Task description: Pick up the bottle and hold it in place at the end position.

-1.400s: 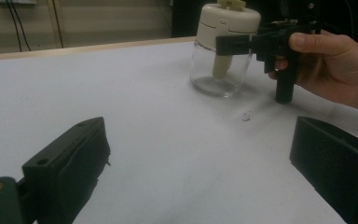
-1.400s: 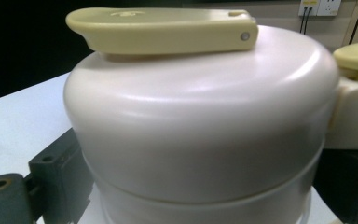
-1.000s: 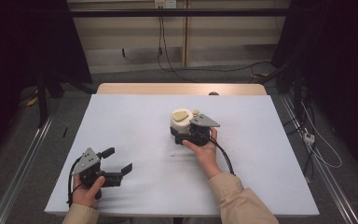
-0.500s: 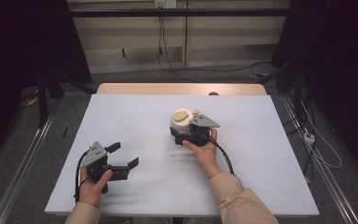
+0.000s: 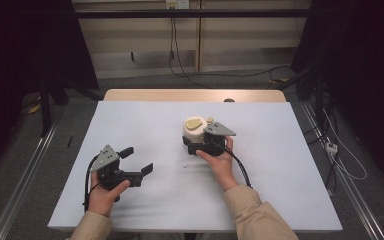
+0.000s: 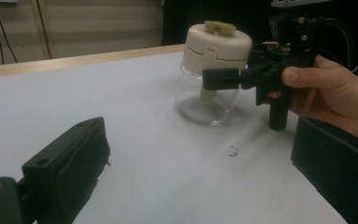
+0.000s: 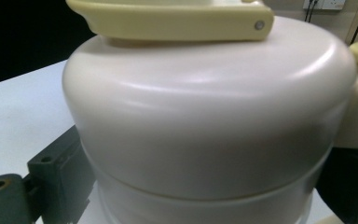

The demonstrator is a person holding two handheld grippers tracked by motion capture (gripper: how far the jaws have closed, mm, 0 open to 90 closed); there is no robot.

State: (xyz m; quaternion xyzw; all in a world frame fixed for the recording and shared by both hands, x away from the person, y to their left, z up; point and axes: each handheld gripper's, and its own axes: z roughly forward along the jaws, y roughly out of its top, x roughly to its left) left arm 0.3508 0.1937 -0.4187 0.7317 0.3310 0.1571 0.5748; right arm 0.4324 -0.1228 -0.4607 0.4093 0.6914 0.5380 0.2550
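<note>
left gripper [image 5: 139,161] | moved forward and rightward across the table [image 5: 145,125] toward the jar [image 5: 195,131] | person's left hand [image 5: 105,192] advanced with it | jaws stayed spread, now pointing at the jar

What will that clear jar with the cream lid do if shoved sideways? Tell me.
The jar looks empty, so probably light. Its bulky cream lid sits high, so it may tip rather than slide. The clear wall looks smooth, likely slippery; glass or plastic, I cannot tell.
</note>
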